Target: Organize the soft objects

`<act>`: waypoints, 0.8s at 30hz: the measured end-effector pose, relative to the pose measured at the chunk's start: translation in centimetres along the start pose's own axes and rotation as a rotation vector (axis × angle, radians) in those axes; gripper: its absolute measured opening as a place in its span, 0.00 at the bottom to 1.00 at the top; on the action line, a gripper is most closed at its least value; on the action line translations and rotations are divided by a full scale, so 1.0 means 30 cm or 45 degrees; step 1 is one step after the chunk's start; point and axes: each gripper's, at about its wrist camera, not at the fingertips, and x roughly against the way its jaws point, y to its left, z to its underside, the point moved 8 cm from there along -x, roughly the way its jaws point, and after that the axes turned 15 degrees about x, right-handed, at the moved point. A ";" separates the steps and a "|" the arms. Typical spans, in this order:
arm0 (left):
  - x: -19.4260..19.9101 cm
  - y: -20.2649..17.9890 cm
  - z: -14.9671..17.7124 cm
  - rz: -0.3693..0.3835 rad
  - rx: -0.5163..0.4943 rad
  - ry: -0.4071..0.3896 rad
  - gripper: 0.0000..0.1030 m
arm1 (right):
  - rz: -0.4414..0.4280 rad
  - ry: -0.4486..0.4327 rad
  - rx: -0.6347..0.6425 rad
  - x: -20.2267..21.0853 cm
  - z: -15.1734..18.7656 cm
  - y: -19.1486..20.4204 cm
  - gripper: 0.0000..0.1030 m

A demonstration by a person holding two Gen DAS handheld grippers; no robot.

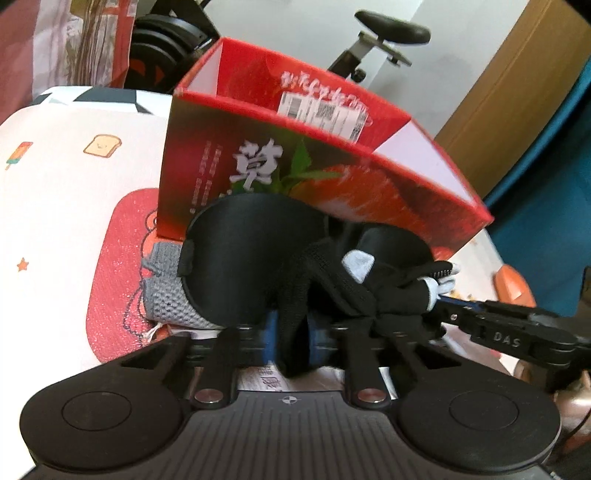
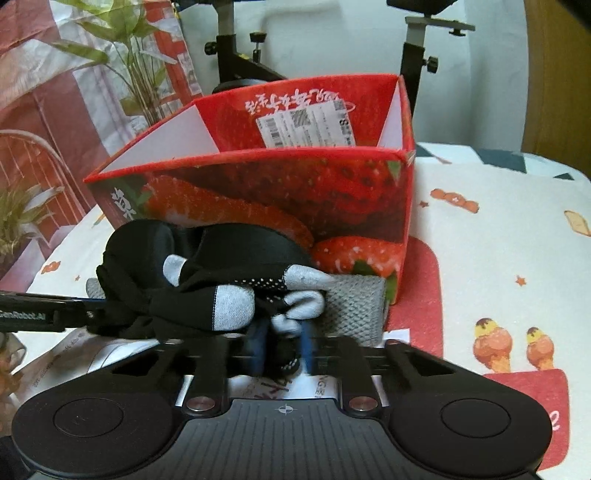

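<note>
**Both grippers closed on black glove fabric in front of the strawberry box**

The left gripper (image 1: 291,343) is seen with its blue-padded jaws drawn nearly together, and a fold of the black glove (image 1: 328,291) is pinched between them. The right gripper (image 2: 282,349) is likewise nearly closed, with a dotted black part of the same glove bundle (image 2: 207,291) clamped between its pads. In the left wrist view the right gripper (image 1: 491,325) enters from the right edge; in the right wrist view the left gripper (image 2: 48,314) enters from the left edge. Both reach into the same pile.

The glove is black with light grey fingertips and is crumpled. A black eye mask (image 1: 243,251) lies just behind it, leaning against the box wall. A grey knitted item (image 1: 170,291) lies beside the mask, partly beneath it, and touches the foot of the box.

The red box (image 1: 332,177), printed with strawberries and open at the top, stands directly behind the pile. A white shipping label (image 2: 306,125) is stuck on its inner far wall.

Everything rests on a white cloth (image 2: 498,258) printed with ice creams, toast and stars, with a red patch under the box. Printed paper (image 2: 110,347) lies beneath the grippers.

Behind the surface an exercise bike (image 1: 388,33), a potted plant (image 2: 125,55) and a wooden panel (image 1: 517,92) are visible.
</note>
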 end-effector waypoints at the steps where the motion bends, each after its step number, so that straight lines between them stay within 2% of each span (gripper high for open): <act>1: 0.010 -0.007 0.002 0.008 -0.005 -0.009 0.15 | 0.004 -0.014 -0.004 0.010 -0.003 -0.001 0.10; 4: 0.032 -0.020 0.012 0.008 -0.030 -0.030 0.15 | -0.010 -0.051 -0.021 0.037 -0.010 0.002 0.09; 15: 0.135 -0.027 0.010 0.011 0.013 -0.166 0.14 | -0.044 -0.170 -0.020 0.134 -0.025 0.041 0.09; 24: 0.187 -0.019 0.019 0.025 0.051 -0.224 0.14 | -0.043 -0.274 0.025 0.200 -0.049 0.095 0.09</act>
